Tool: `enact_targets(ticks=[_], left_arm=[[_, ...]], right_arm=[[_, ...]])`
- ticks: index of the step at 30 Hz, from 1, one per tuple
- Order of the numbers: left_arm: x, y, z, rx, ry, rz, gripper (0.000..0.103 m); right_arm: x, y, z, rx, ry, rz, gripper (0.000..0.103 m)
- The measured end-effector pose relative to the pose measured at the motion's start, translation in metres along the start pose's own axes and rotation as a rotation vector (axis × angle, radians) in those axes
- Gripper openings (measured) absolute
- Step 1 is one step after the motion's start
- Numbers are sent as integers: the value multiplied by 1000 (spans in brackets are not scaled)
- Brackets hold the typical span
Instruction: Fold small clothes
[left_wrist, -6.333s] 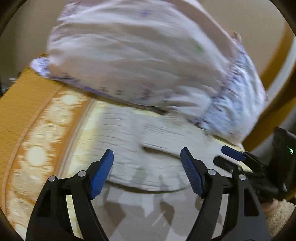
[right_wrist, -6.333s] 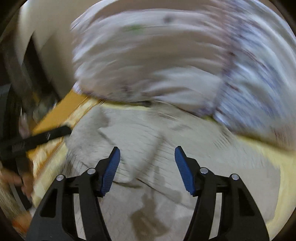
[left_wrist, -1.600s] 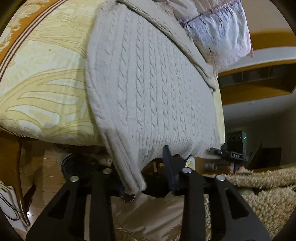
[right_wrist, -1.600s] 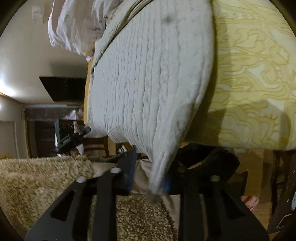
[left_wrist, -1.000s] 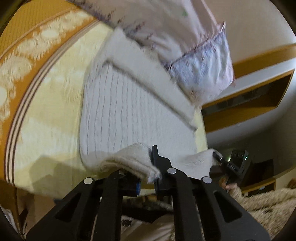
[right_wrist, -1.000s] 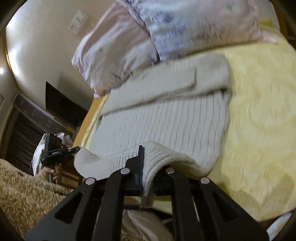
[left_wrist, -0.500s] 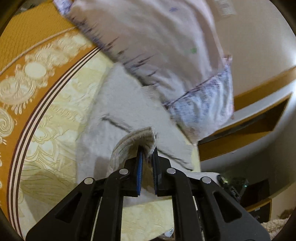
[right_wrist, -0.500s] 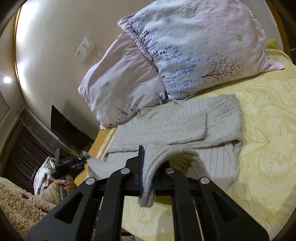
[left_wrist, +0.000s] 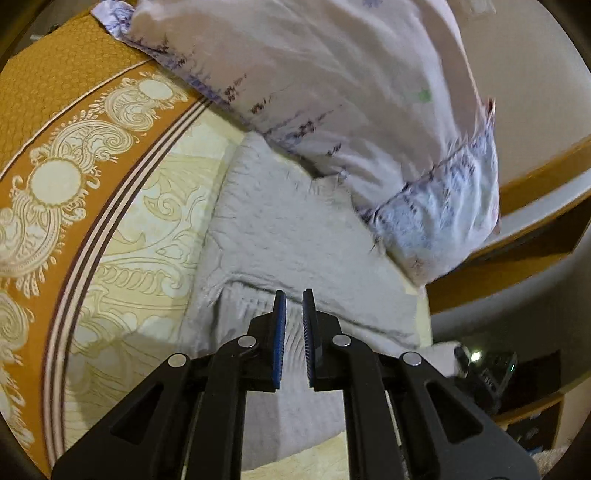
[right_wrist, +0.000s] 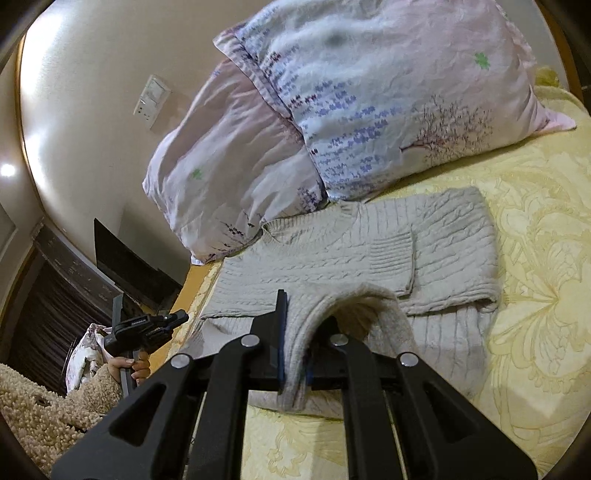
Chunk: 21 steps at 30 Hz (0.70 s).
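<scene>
In the right wrist view, the right gripper (right_wrist: 293, 332) sits nearest, its jaws closed on the lower hem of the grey cable-knit sweater (right_wrist: 354, 251), a fold of knit squeezed between the blue pads and drooping out below them toward 6 o'clock. From the clamp the fabric arches up and over toward 12 o'clock, its raised hem hanging above the rest of the garment. The sweater lies flat on the yellow patterned bedspread (right_wrist: 535, 258), one sleeve folded across the chest with its ribbed cuff toward 3 o'clock. Beyond the collar, at 12 o'clock, two floral pillows (right_wrist: 369, 110) lean against the wall, the nearer edge of one touching the neckline. At 9 o'clock a person's hand (right_wrist: 129, 365) in a fuzzy beige sleeve (right_wrist: 44, 406) grips the handle of the left gripper (right_wrist: 177, 317) beside the bed's edge.

In the left wrist view, the left gripper (left_wrist: 293, 317) hovers over the sweater (left_wrist: 288, 221), its jaws nearly together with only a thin slit between the blue pads; the knit shows beneath the slit, and nothing is visibly pinched there. The garment spreads from 6 toward 12 o'clock, with a folded ridge just past the fingertips. The bedspread (left_wrist: 147, 236) and its orange ornamented border (left_wrist: 66, 155) run along 9 o'clock. A pillow (left_wrist: 351, 92) fills the far field from 12 to 2 o'clock, overlapping the sweater's upper edge.
</scene>
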<state>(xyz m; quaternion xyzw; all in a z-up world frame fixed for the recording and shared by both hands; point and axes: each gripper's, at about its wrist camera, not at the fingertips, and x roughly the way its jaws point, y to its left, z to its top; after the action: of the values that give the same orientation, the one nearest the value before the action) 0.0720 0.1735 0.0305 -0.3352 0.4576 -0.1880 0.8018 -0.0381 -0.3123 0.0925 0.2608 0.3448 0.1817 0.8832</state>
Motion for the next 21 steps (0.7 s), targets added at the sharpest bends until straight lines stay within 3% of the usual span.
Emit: enact_targets(ticks=[2, 4, 5, 12, 14, 18, 21], left_arm=[[2, 3, 0, 19, 44, 19, 24], [4, 11, 0, 22, 73, 47, 59], [4, 13, -1, 26, 75, 64, 63], [13, 6, -16, 186, 155, 166, 63], [15, 5, -19, 203, 165, 176, 57], [14, 6, -21, 187, 154, 199, 27], [10, -2, -26, 211, 163, 221, 19]], right_arm=[[5, -4, -2, 13, 14, -2, 7], [8, -8, -3, 31, 20, -2, 7], [8, -10, -4, 37, 21, -2, 7], [9, -14, -3, 56, 23, -3, 7], [9, -14, -3, 56, 23, -2, 7], [9, -15, -3, 59, 23, -4, 7], [9, -16, -4, 62, 22, -5, 7]])
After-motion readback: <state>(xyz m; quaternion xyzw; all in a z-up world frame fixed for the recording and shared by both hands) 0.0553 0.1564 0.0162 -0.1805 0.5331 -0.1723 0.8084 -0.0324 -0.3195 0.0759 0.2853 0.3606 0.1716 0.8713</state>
